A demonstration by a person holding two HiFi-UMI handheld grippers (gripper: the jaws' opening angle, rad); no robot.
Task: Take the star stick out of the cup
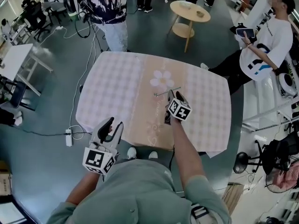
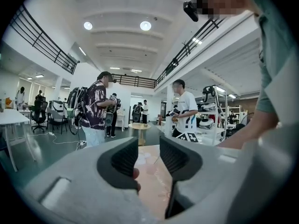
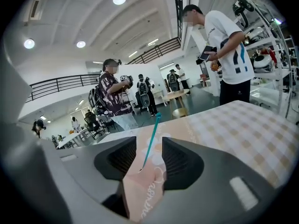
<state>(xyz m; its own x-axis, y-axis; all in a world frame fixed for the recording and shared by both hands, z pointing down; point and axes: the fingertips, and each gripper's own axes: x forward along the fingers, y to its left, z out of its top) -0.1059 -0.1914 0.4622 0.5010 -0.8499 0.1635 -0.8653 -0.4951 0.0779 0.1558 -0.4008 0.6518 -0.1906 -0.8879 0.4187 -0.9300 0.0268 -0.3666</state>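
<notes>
While your right hand-held gripper (image 1: 173, 96) sits low over the desk (image 1: 112, 87), its jaws stand wide apart and grip nothing. In the gap between them is the star stick (image 3: 150, 141), with neither pad closed on it. It's a thin teal shaft, near end down on the beige runner (image 1: 148, 113), far end pointing away toward the flower print (image 1: 162, 79). Can't tell whether it lies flat or leans. From the head view it reads as a thin line across the runner just ahead of your jaws.

Your left hand-held gripper (image 1: 115, 123) has its jaws apart with nothing between them. It's held off the near-left edge of the desk, well apart from the stick. One of your fingertips (image 2: 136, 173) shows at the lower edge of its left jaw.

Writing: white script runs along the runner. In the right gripper view the legible part looks like "asmine", with the first letter cut off by the jaw. There's more script toward the desk's near edge in the head view, too small to read. The marker cubes (image 1: 179, 109) carry black-and-white square codes, no text.

The desk cloth is pink-and-white check. Beyond it:
- a person in a dark patterned shirt (image 1: 110, 6) at the far edge
- a person in a white T-shirt (image 1: 268, 43) at the right, dark device in hand
- a round wooden side table (image 1: 189, 13)
</notes>
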